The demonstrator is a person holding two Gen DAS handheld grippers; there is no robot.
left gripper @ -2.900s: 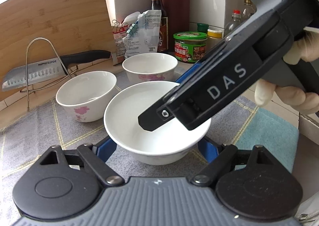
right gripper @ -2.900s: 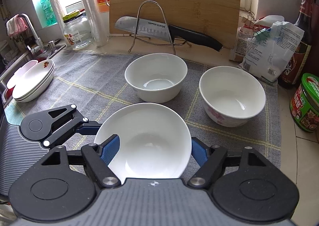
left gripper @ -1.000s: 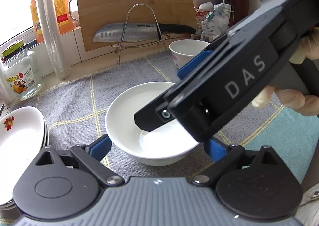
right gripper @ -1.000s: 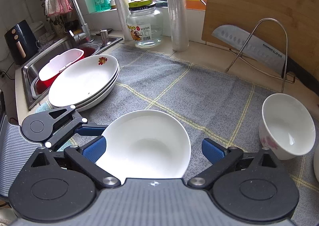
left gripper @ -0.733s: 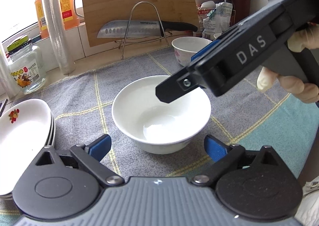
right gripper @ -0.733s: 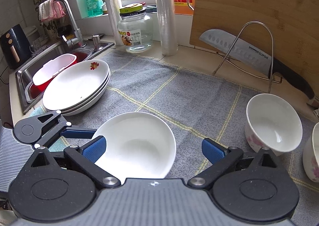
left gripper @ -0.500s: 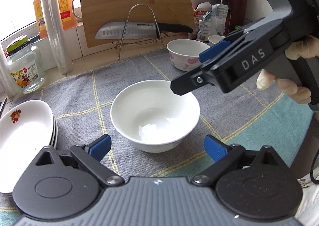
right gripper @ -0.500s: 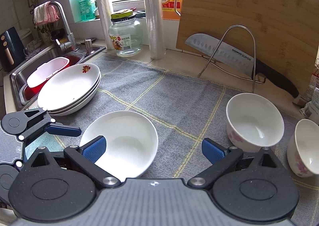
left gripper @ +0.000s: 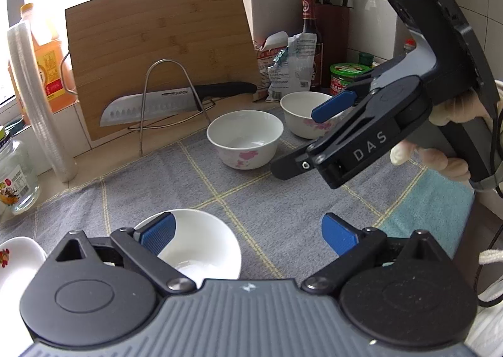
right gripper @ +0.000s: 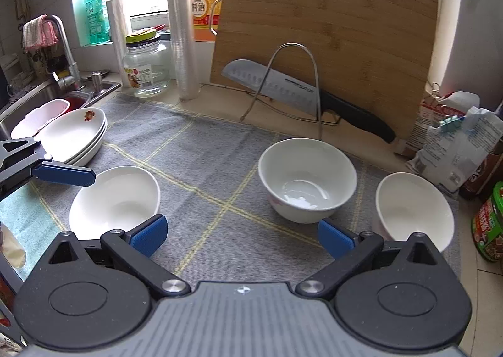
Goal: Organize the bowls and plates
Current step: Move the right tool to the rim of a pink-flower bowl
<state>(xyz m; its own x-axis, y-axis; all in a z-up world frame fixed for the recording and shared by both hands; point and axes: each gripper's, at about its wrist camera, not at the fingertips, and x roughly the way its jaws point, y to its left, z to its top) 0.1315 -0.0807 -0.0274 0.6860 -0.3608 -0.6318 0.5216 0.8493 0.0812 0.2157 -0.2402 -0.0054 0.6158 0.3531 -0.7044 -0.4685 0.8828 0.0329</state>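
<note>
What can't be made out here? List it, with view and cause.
- Plain bowl, left wrist view: near side hidden behind the left gripper.
- Plate stack, same view: cut off by the frame edge.
- Far flowered bowl, right wrist view: base hidden by the right gripper.

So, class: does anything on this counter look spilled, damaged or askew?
Nothing spilled or broken. The rightmost bowl appears tilted in the right wrist view, though fisheye distortion may cause that; the other bowls and stacked plates sit upright.

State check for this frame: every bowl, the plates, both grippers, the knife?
Plain white bowl: upright on mat, empty, free.
Middle floral bowl: upright, empty.
Far-right floral bowl: tilted.
Plate stack: stacked by sink.
Left gripper: open.
Right gripper: open.
Knife: on wire rack.
</note>
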